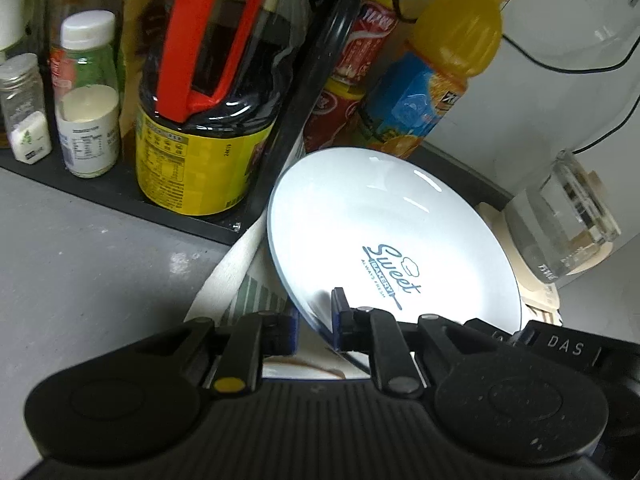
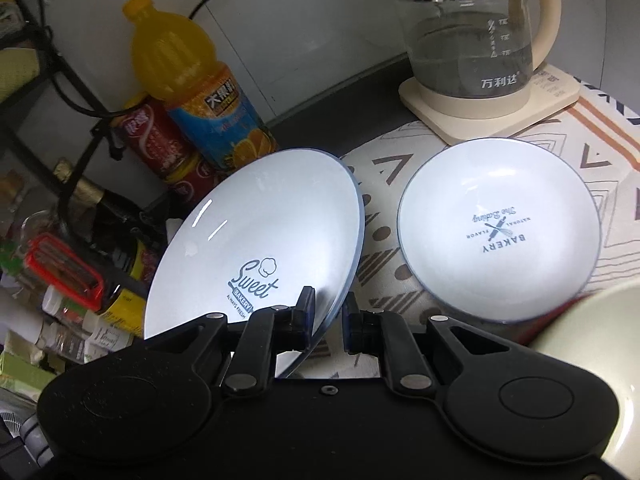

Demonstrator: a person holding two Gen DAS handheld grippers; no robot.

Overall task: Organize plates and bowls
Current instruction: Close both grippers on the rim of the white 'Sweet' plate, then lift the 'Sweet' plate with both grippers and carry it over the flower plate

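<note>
In the left wrist view my left gripper is shut on the near rim of a white "Sweet Bakery" plate and holds it tilted above the patterned cloth. In the right wrist view my right gripper is shut on the rim of another white "Sweet Bakery" plate, also tilted and lifted. A third white plate marked "Bakery" lies flat on the patterned cloth to the right. A cream bowl rim shows at the right edge.
A black rack holds a soy sauce jug, spice jars and bottles. An orange juice bottle and red cans stand behind the plates. A glass kettle sits on its cream base at the back right.
</note>
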